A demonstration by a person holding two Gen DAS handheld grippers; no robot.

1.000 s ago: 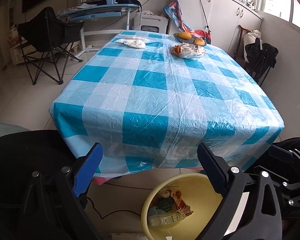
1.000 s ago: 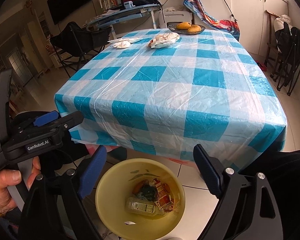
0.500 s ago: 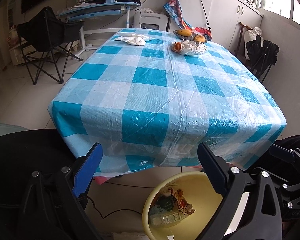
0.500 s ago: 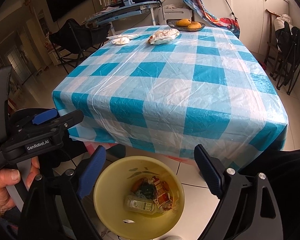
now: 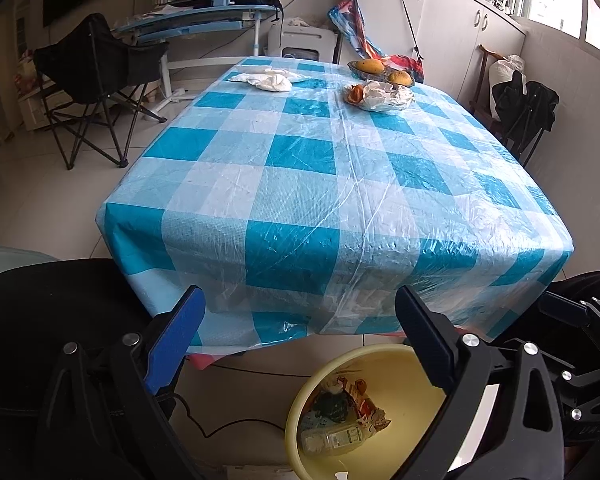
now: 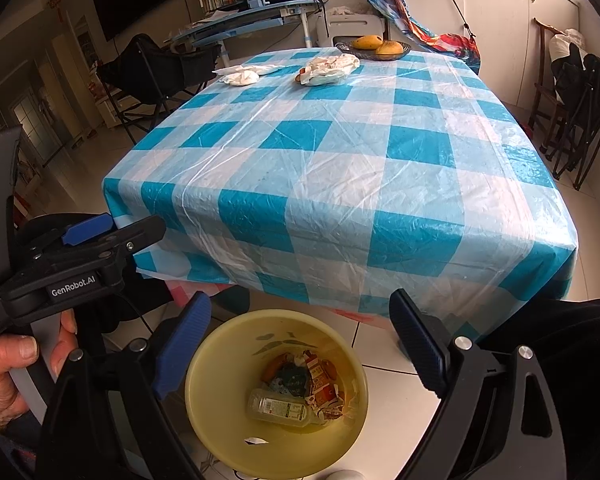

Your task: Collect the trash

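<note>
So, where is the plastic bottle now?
The plastic bottle lies on its side in the yellow bin on the floor, below the table's near edge, beside torn wrappers.

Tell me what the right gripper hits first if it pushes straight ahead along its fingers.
Probably the hanging front edge of the checked tablecloth: the open right gripper points there, above the yellow trash bin on the floor. Nothing sits between its fingers, though depth is hard to judge.

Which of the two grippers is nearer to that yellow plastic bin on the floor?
Right. The right gripper hangs directly above the yellow plastic bin; the left gripper sits beside it, off to the bin's left.
</note>
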